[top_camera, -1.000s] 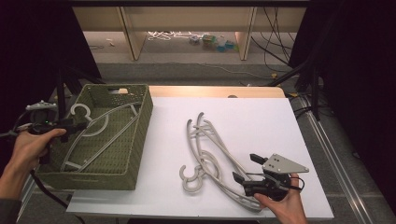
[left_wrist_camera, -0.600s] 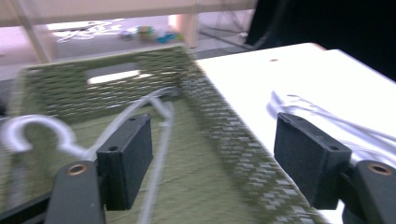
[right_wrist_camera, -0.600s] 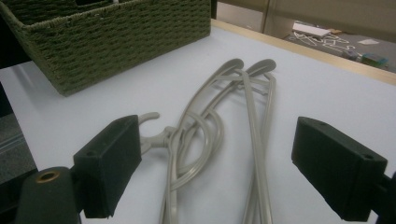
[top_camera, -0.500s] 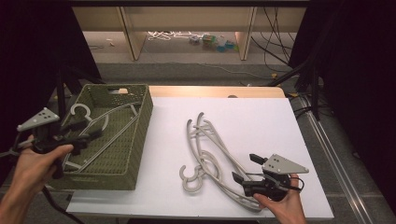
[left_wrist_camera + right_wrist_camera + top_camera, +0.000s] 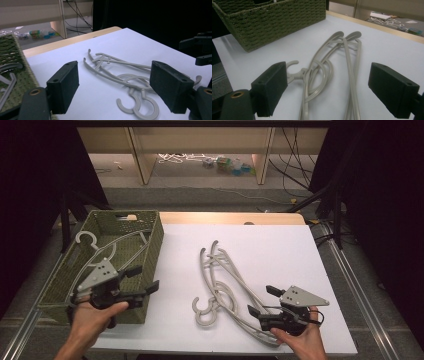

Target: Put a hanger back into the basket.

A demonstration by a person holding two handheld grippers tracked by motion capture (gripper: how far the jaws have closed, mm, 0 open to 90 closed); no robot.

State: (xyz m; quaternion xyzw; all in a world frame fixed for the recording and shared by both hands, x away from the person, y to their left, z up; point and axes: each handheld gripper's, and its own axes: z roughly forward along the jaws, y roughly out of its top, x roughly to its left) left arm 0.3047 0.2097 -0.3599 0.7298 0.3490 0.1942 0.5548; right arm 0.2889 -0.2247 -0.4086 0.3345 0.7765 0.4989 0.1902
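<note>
A pile of grey plastic hangers (image 5: 225, 285) lies tangled on the white tabletop (image 5: 280, 245), hooks toward the front. More grey hangers (image 5: 107, 247) rest inside the green woven basket (image 5: 154, 255) at the left. My left gripper (image 5: 145, 279) hovers over the basket's front right corner and points at the pile (image 5: 120, 72); its jaws have just been opening, they stand open, and nothing is between them (image 5: 116, 87). My right gripper (image 5: 260, 300) is open at the front right. The hangers' long arms (image 5: 329, 65) lie between its jaws (image 5: 332, 90), untouched.
The basket's wall (image 5: 274, 22) rises at the far left of the right gripper view. Wooden shelf legs (image 5: 142, 155), cables and small clutter lie on the floor behind the table. Dark stands flank both sides of the table.
The left gripper has swung from the basket's left side rightward over it to its front right corner, and its jaws have spread wider. The right gripper and the hangers have stayed put.
</note>
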